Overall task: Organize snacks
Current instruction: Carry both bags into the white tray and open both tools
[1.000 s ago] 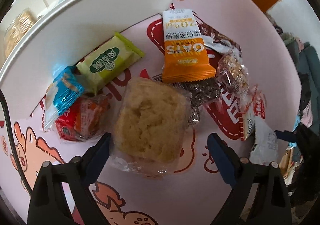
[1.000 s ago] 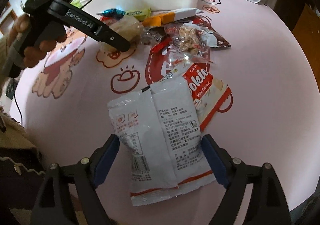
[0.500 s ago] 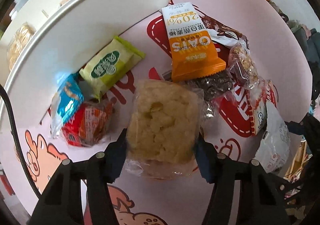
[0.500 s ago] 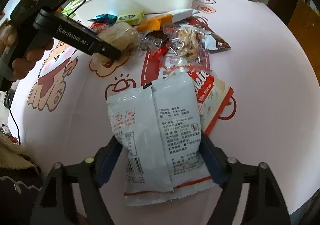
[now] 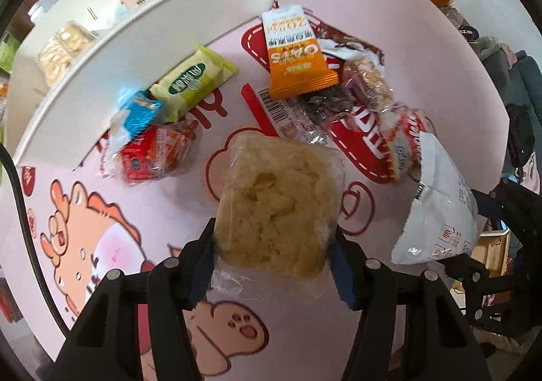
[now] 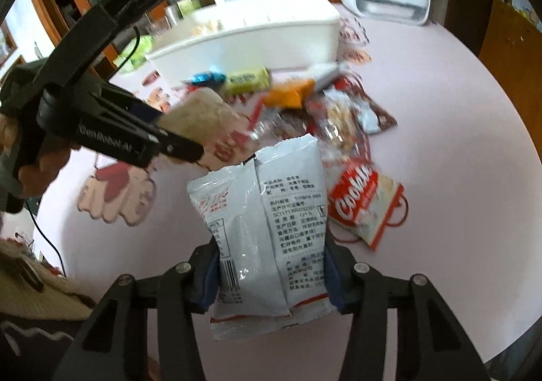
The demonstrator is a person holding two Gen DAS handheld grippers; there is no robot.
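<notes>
Two snacks are in the air at once, one per claw. The left gripper has its pads pressed on both sides of the cake, a crumbly yellow block in clear wrap, held over the table just near of the pile. The right gripper is pinching the white bag low on its sides, jaws closing in, so most of the bag sticks out past the fingers, above the Cookie pack to its right.

How I'd play this step: both need to end up in the white bin at the far left. The cake looks soft, so no harder squeeze, or it'll crumble. Lift it well over the bin wall before going sideways. The bag is puffy and slick, and a low grip lets it flop, so move slow and keep it level.

The green pack, blue pack and red pack lie right against the bin wall, so don't drag anything across them. I'd drop one at a time, since the two claws are close together.
</notes>
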